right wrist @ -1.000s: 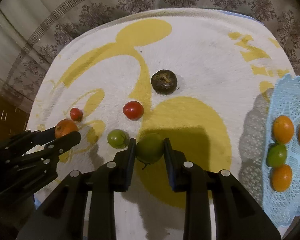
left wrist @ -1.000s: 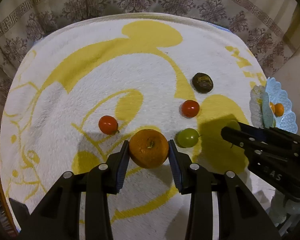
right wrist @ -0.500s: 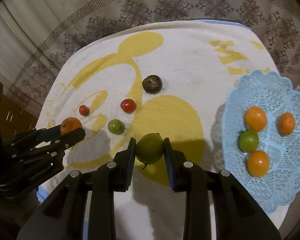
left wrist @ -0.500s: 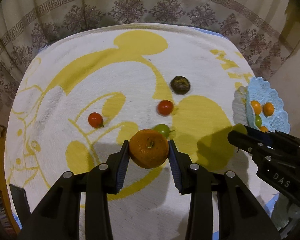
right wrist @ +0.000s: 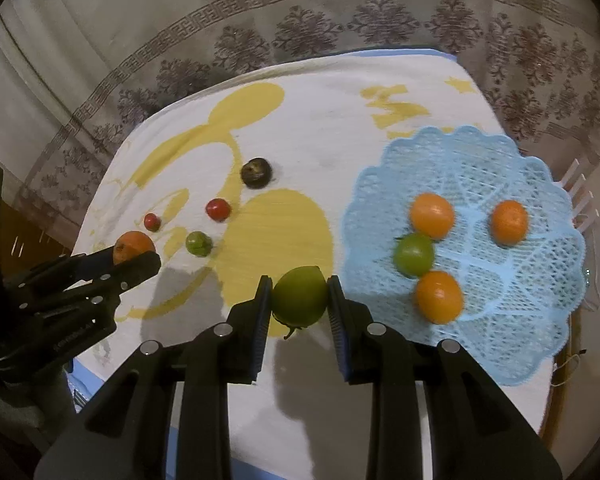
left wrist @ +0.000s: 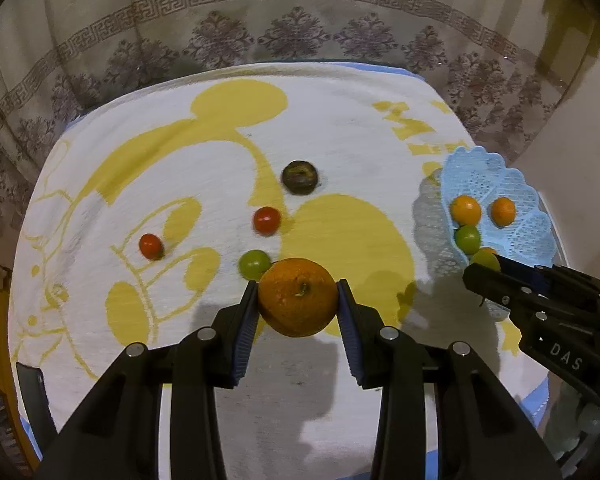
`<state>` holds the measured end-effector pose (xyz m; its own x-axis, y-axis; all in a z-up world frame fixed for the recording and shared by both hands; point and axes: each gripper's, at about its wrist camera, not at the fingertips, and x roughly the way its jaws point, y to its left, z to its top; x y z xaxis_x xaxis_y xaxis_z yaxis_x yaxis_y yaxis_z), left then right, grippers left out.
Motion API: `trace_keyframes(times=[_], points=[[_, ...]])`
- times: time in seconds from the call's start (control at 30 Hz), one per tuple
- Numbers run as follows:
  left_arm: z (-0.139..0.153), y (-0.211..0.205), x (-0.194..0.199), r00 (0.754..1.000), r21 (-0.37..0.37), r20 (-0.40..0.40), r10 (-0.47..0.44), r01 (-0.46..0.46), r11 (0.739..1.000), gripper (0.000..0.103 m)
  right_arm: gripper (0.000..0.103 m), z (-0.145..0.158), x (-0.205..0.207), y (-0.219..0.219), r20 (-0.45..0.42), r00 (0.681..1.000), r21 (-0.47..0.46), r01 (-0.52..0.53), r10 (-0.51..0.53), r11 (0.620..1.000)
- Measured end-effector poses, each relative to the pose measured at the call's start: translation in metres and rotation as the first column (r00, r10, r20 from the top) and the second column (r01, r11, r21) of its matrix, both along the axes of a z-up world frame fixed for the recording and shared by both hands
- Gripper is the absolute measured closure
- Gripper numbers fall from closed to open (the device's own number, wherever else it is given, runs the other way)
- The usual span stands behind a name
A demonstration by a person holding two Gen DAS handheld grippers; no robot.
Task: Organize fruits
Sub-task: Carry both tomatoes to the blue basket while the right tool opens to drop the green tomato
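Observation:
My left gripper [left wrist: 298, 300] is shut on an orange [left wrist: 297, 297], held above the white and yellow towel [left wrist: 180, 152]. In the right wrist view that same orange [right wrist: 133, 246] shows at the left, in the left gripper [right wrist: 134, 258]. My right gripper [right wrist: 299, 294] is shut on a green fruit [right wrist: 299, 295], just left of the light blue lace basket [right wrist: 540, 184]. The basket holds three orange fruits [right wrist: 432, 215] and one green fruit [right wrist: 413, 255]. On the towel lie two red fruits [left wrist: 266, 220], a small green fruit [left wrist: 253, 264] and a dark brown fruit [left wrist: 299, 176].
A patterned tablecloth [left wrist: 292, 36] hangs beyond the towel's far edge. The basket [left wrist: 512, 184] sits at the towel's right edge, with a white rack [right wrist: 580, 196] just behind it. The right gripper [left wrist: 496, 276] reaches in from the lower right of the left wrist view.
Both grippers have risen and moved right with their fruits. The basket has come far more into view, and the fruits on the towel look smaller and further off.

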<state>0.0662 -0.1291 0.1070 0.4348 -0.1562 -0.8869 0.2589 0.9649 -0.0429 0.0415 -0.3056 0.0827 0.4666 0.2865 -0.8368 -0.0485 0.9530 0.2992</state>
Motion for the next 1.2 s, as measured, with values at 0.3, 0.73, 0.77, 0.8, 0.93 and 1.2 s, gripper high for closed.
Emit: trace_keyframes(times=[0.3, 0.73, 0.77, 0.8, 0.93, 1.2], points=[[0.005, -0.033, -0.009, 1.0, -0.001, 0.012, -0.028, 0.028, 1.0, 0.064, 0.074, 0.0, -0.016, -0.042, 0.002, 0.998, -0.002, 0.058, -0.058, 0.998], [0.005, -0.078, -0.014, 0.996, 0.003, 0.016, -0.086, 0.086, 0.996, 0.064, 0.074, -0.009, -0.026, -0.096, -0.008, 0.988, -0.023, 0.151, -0.151, 0.988], [0.005, -0.079, -0.014, 0.996, 0.003, 0.017, -0.089, 0.089, 0.996, 0.064, 0.074, -0.011, -0.026, -0.099, -0.009, 0.988, -0.025, 0.155, -0.155, 0.988], [0.005, -0.082, -0.014, 0.995, 0.004, 0.017, -0.094, 0.094, 0.996, 0.064, 0.074, -0.011, -0.026, -0.101, -0.01, 0.987, -0.027, 0.158, -0.158, 0.987], [0.004, -0.089, -0.015, 0.995, 0.008, 0.017, -0.103, 0.102, 0.995, 0.064, 0.074, -0.016, -0.025, -0.108, -0.016, 0.985, -0.036, 0.171, -0.172, 0.985], [0.003, -0.097, -0.015, 0.993, 0.015, 0.014, -0.114, 0.114, 0.993, 0.064, 0.067, -0.022, -0.026, -0.121, -0.042, 0.976, -0.027, 0.212, -0.213, 0.977]])
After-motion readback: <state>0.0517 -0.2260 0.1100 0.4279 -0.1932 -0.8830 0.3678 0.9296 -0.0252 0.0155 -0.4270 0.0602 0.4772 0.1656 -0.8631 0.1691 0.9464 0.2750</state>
